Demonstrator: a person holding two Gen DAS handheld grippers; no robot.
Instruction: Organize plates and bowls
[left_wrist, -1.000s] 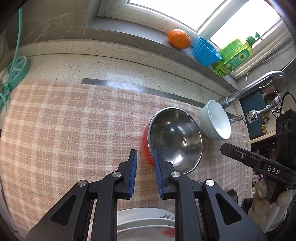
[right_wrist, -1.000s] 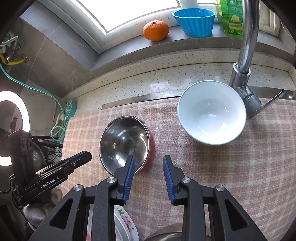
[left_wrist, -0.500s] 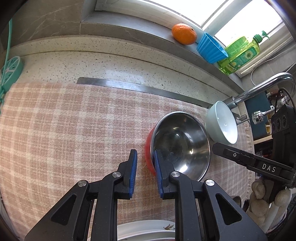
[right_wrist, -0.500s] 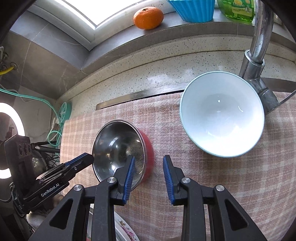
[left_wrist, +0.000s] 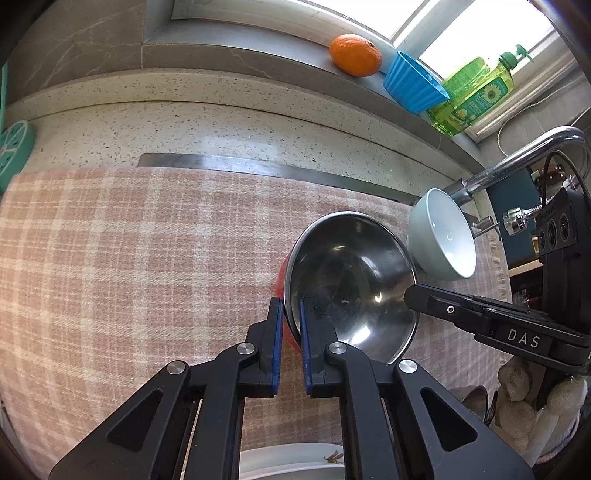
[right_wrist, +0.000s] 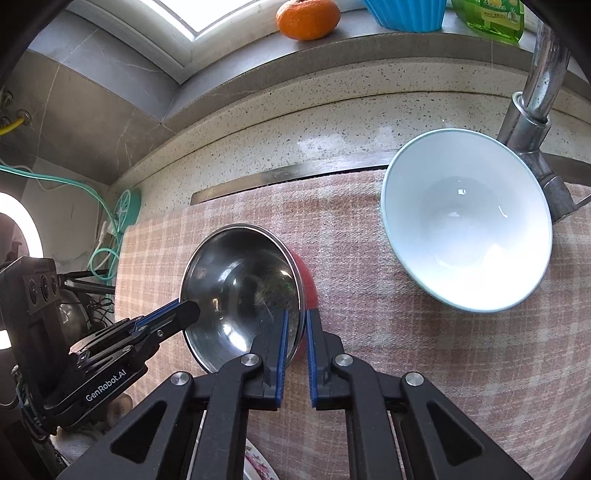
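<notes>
Steel bowl (left_wrist: 351, 280), red on the outside, sits on the checked cloth (left_wrist: 129, 258) over the tabletop, and in the left wrist view the left tool (left_wrist: 291, 314) is clamped on its near rim, one finger inside and one outside. A pale bowl (left_wrist: 443, 236) stands just beside it, under the tap (left_wrist: 517, 158). I think the thin, smooth rim can slide out of the pads if the lift is fast. In the right wrist view the right tool (right_wrist: 295, 325) is clamped on the opposite rim of the same bowl, while the pale bowl is near on the right. If the two hands rise unevenly, the bowl may tilt, twist free, or knock the pale bowl against the tap.
</notes>
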